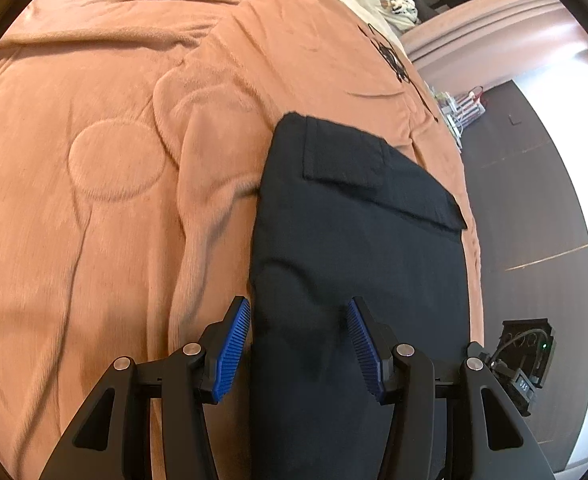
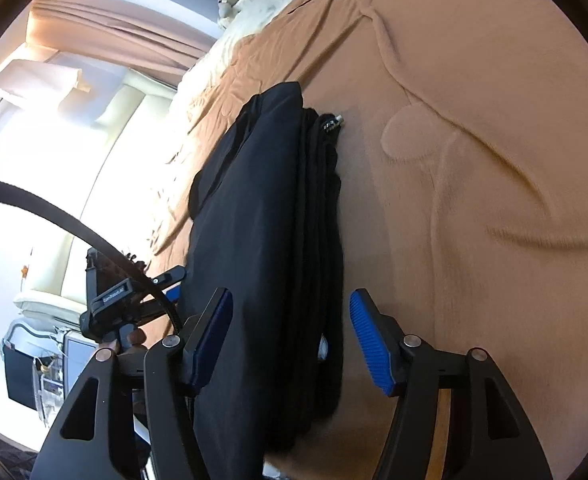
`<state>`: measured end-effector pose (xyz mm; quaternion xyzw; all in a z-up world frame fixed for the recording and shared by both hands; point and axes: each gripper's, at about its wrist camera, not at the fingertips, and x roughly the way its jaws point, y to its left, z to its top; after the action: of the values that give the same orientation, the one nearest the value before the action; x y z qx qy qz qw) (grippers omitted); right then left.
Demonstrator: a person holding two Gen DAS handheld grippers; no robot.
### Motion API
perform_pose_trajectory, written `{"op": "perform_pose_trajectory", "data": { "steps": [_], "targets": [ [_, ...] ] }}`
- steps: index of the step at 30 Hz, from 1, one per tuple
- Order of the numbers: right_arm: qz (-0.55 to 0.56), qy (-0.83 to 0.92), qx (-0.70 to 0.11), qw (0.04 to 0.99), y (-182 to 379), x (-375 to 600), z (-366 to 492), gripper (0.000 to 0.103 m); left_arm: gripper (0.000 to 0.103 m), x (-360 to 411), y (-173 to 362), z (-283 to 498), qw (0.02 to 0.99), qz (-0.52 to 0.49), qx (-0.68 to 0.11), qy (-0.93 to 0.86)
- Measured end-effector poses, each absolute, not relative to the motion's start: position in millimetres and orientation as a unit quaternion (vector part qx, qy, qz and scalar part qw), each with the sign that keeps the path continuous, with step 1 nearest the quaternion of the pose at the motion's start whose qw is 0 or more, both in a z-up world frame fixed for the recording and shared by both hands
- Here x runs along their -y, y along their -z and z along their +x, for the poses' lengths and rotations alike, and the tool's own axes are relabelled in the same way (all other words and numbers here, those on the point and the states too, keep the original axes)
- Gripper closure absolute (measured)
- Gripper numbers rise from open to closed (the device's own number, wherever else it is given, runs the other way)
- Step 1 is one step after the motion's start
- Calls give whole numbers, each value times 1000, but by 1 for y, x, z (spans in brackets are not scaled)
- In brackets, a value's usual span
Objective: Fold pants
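A bed covered by a tan plush blanket (image 1: 114, 160) fills both wrist views, its surface creased and stamped with round raised shapes. At the far end, toward twelve o'clock, lie a pale sheet and some soft toys.

The black pants (image 1: 353, 240) lie on the blanket near the bed's edge, already folded into a compact stack of several layers. In the left wrist view a pocket flap (image 1: 381, 184) sits on top at about one o'clock. The right wrist view shows the layered edges (image 2: 321, 240) running side by side. The stack's long axis runs from six o'clock up toward twelve in both views, pointing away from the person toward the head of the bed.

The left claw (image 1: 298, 350) is released, its blue pads apart over the near end of the stack, one pad at the stack's left edge, the other above the cloth; neither presses. The right claw (image 2: 290, 340) is also released, straddling the stack's layered side with clear gaps at each pad.

The fold looks nearly or fully finished. The likely trouble: a pad could snag the top layer as a claw pulls away and drag the stack open. The stack also sits close to the bed's edge, so a nudge could slide it off the plush surface.
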<state>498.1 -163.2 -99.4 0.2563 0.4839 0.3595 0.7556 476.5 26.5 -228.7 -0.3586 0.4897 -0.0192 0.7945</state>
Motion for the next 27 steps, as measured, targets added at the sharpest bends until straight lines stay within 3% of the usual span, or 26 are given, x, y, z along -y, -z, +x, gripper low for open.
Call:
{"op": "perform_pose_trajectory", "data": {
  "steps": [11, 22, 27],
  "targets": [
    [232, -360, -472, 771, 88, 141, 549, 43, 50, -31, 229, 514, 800, -354, -485, 13],
    [248, -316, -489, 774, 108, 152, 545, 63, 50, -28, 213, 532, 816, -349, -460, 36],
    [259, -331, -490, 764, 101, 156, 536, 64, 50, -30, 221, 527, 809, -353, -469, 29]
  ]
}}
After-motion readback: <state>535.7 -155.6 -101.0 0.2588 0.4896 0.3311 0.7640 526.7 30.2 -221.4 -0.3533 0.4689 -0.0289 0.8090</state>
